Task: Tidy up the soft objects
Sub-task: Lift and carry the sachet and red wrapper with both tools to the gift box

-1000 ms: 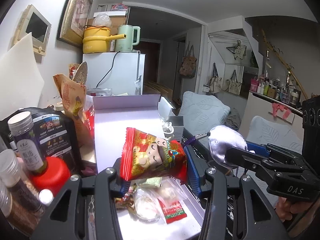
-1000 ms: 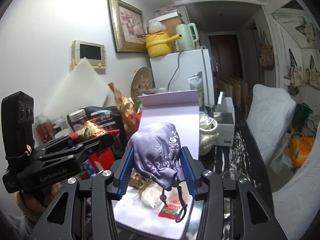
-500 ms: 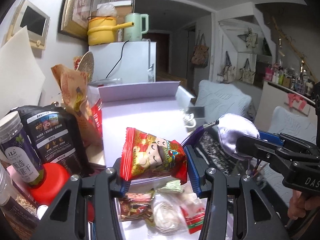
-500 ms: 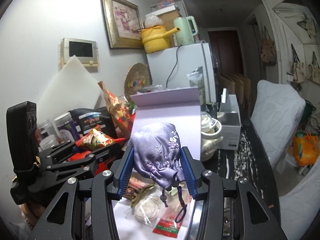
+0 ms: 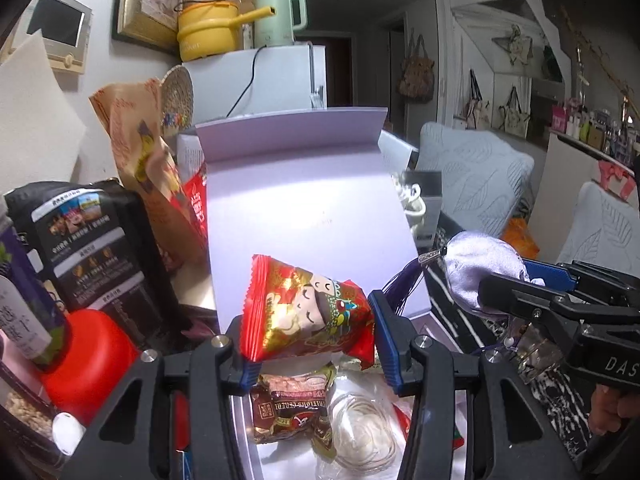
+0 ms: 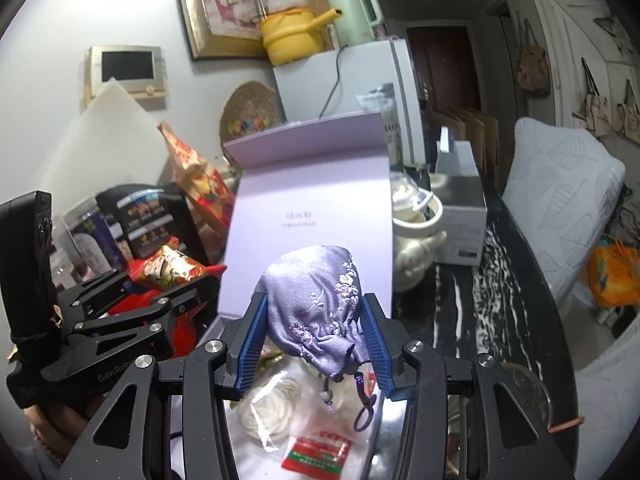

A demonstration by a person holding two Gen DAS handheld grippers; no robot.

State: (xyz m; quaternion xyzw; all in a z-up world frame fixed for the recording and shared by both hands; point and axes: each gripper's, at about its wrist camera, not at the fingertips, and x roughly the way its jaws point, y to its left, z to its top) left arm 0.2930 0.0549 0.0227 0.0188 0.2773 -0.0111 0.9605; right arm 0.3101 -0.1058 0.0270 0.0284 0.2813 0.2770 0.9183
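Glossy crinkled snack packet (image 5: 308,312) and silky embroidered pouch (image 6: 316,312), each jaw-clamped.

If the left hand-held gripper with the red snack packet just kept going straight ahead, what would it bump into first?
Probably the raised lid of the pale lilac box, which stands right behind the red snack packet held in the left hand-held gripper. Depth is hard to judge through this lens.

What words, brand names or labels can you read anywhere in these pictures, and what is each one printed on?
"DAS": side of the right gripper, seen from the left wrist.
"GenRob", cut off: side of the left gripper, seen from the right wrist.
Box lid: small grey print, too blurred to read.
Black pouch, brown snack packet, red snack packet: print unreadable.
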